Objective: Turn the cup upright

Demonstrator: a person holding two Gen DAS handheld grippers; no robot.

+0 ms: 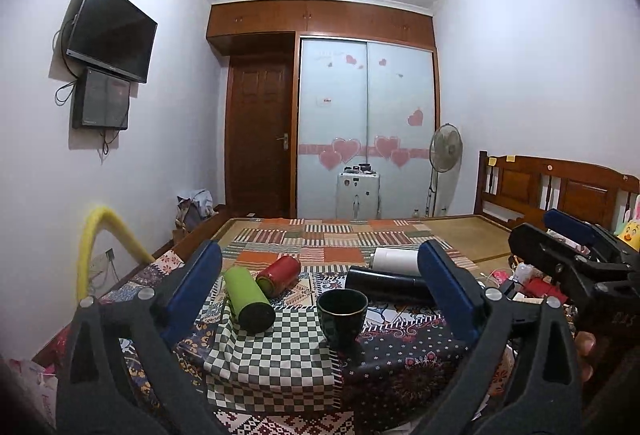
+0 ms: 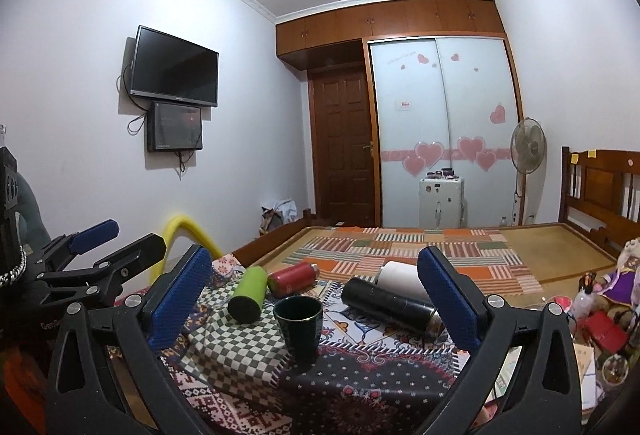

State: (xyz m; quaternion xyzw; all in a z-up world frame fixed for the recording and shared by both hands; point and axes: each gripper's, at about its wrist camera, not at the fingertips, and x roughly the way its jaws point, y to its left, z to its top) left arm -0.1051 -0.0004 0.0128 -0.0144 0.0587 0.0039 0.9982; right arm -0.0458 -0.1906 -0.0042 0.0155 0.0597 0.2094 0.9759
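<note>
The dark green cup (image 1: 342, 315) is seen standing mouth-up on the patterned cloths (image 1: 404, 359), at the edge of the checked cloth (image 1: 276, 359), its long axis vertical. It lies straight ahead of the left gripper (image 1: 320, 289), centred between the widely parted jaws, and ahead but left of centre of the right gripper (image 2: 314, 293), also spread wide and empty. The task is judged done. Lying flasks crowd it: green (image 1: 248, 299) and red (image 1: 279, 275) to the left, black (image 1: 384, 285) and white (image 1: 396, 259) behind right.
</note>
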